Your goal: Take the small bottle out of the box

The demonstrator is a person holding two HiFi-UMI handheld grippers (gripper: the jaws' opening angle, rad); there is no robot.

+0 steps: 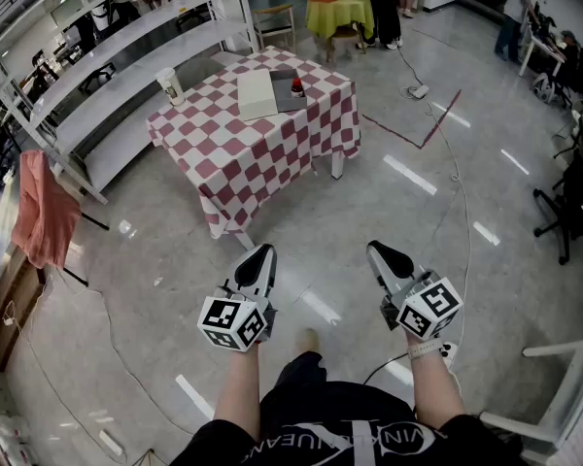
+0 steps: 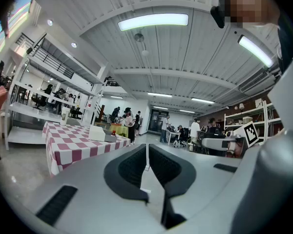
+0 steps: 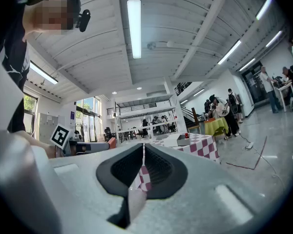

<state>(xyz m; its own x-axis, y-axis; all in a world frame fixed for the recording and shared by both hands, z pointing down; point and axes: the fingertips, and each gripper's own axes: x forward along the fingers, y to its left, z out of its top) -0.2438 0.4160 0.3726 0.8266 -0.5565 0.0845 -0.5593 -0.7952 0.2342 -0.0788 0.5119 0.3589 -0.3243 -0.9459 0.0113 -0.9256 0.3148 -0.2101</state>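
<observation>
Far ahead in the head view stands a table with a red-and-white checked cloth (image 1: 262,134). On it lies an open box (image 1: 284,91) with a white lid (image 1: 257,93) beside it, and a small red-capped bottle (image 1: 297,87) stands in the box's right part. My left gripper (image 1: 263,251) and right gripper (image 1: 376,249) are held level over the floor, well short of the table, both shut and empty. The left gripper view shows its jaws (image 2: 146,147) meeting, with the box (image 2: 100,134) and bottle (image 2: 112,131) far off. In the right gripper view the jaws (image 3: 143,147) also meet, and the box (image 3: 173,140) and bottle (image 3: 187,135) are small.
A paper cup (image 1: 169,85) stands at the table's left corner. White shelving (image 1: 126,61) runs along the left, with an orange cloth (image 1: 41,210) hung near it. A yellow-green table (image 1: 340,13) with people is behind. Cables (image 1: 457,178) cross the floor; chairs (image 1: 568,197) are at right.
</observation>
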